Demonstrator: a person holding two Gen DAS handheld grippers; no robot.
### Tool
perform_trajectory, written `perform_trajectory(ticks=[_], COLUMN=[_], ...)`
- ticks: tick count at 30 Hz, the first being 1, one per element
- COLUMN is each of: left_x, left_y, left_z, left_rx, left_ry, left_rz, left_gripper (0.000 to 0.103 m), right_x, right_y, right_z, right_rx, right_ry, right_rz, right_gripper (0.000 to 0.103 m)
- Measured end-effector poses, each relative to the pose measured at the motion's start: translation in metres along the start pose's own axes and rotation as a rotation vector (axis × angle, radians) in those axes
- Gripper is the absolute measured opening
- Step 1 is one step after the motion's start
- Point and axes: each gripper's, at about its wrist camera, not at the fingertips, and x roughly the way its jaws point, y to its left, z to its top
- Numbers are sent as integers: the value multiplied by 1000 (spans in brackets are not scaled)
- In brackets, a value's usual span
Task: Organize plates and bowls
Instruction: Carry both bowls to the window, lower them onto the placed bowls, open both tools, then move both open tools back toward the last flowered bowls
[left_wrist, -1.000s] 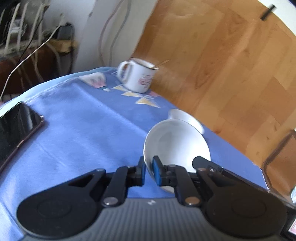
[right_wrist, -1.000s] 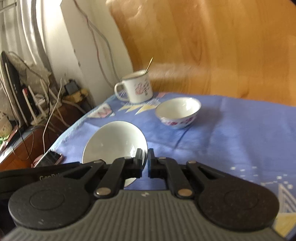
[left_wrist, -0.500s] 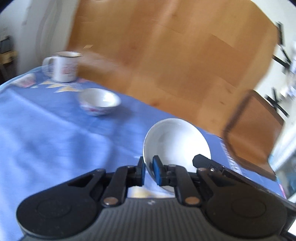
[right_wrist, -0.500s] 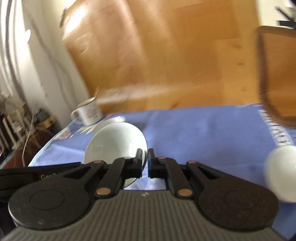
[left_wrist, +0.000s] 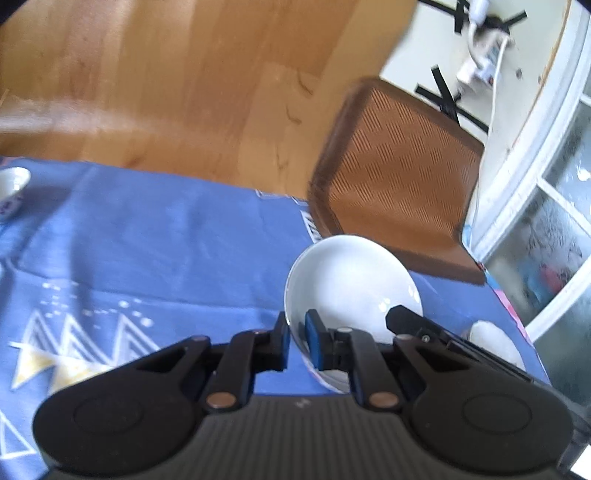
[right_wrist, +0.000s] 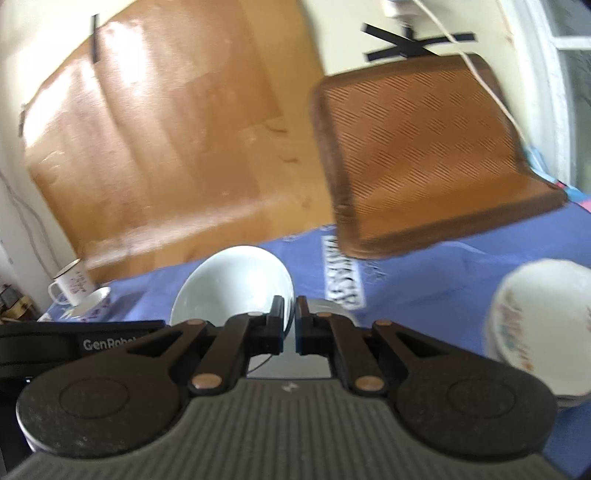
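A plain white bowl (left_wrist: 351, 280) hangs tilted above the blue tablecloth (left_wrist: 166, 240), held from both sides. My left gripper (left_wrist: 296, 328) is shut on its left rim, blue pads pinching the wall. My right gripper (right_wrist: 290, 310) is shut on the opposite rim of the same white bowl (right_wrist: 236, 280). Its finger shows at the bowl's right side in the left wrist view. A flower-patterned white dish (right_wrist: 543, 325) stands on the cloth to the right and shows as a white dish (left_wrist: 495, 343) past the right gripper. A small patterned bowl (left_wrist: 11, 192) sits far left.
An enamel mug (right_wrist: 72, 282) stands at the far left corner beside the small bowl (right_wrist: 88, 302). A brown woven chair back (left_wrist: 395, 177) rises just behind the table's far edge. A white window frame (left_wrist: 535, 192) lies to the right. A wooden panel (right_wrist: 166, 129) backs the table.
Both grippers have swung right across the table with the white bowl still held between them. Mug and small bowl slid off to the left; the chair and the patterned dish came into view.
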Motion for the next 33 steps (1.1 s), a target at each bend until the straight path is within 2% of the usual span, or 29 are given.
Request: perform_trajectory(ticks=[2,5,11,15,18,21,24,27,33], left_x=[7,8,6,11,13,6,-9,-24,-47], left_y=[-3,-8,-12,-21,-18,-12,-1,16,83], left_z=[-2,-5,-4,0,2,5,11,15,13], left_rx=[1,30,48,87,79,66,50,39,-52], left_ry=[21,16,25,20,22,3,-34,-81,-115], left_rz=[-2,26,32,62,56,61,65,106,218], left_gripper=[11,11,11,11,12,12,12,12,12], right_x=[0,0,-8,-4,0,-6,-13,-17,-3], right_y=[-5,-7,-9,-15,-22,-23,-16,0,50], right_z=[-2,-5,-5,-5,-4,-2,4,6,-1], right_rx=[9,14,12,16,48,55,55,16,-74], right_ry=[4,7,-19,-18,-7,-40,-70,-89,-19], right_rz=[-7,-6,-26,-57,-60,-67,-49,-9,124], right_gripper=[8,8,8,14,15,15,15,15,15])
